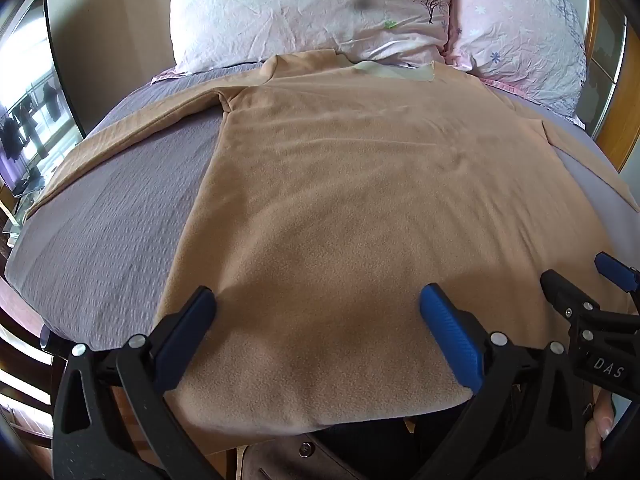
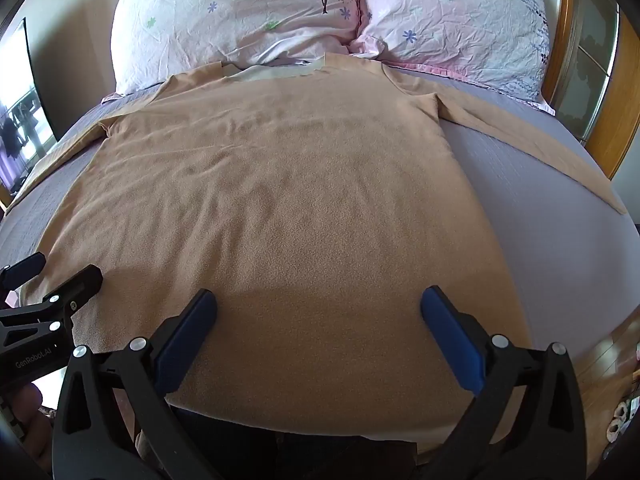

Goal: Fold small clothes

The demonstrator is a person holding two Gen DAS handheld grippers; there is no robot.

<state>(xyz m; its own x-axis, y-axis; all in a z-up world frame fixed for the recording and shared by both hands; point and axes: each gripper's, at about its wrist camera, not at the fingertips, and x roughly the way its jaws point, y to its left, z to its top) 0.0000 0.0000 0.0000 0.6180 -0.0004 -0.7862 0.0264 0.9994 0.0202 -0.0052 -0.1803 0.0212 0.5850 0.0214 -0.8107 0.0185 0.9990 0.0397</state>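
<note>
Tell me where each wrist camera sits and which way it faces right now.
Left wrist: behind the open left gripper, low over the tan top's hem, facing the pillows; the right gripper shows at right, with fingertips at the lower right edge.
Right wrist: behind the open right gripper, same heading; the left gripper shows at left.
Shared: top, pillows, grey sheet.

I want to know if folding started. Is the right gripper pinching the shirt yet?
Apart: right wrist view shows the right gripper wide open above the shirt, fingers either side, pinching nothing.
</note>
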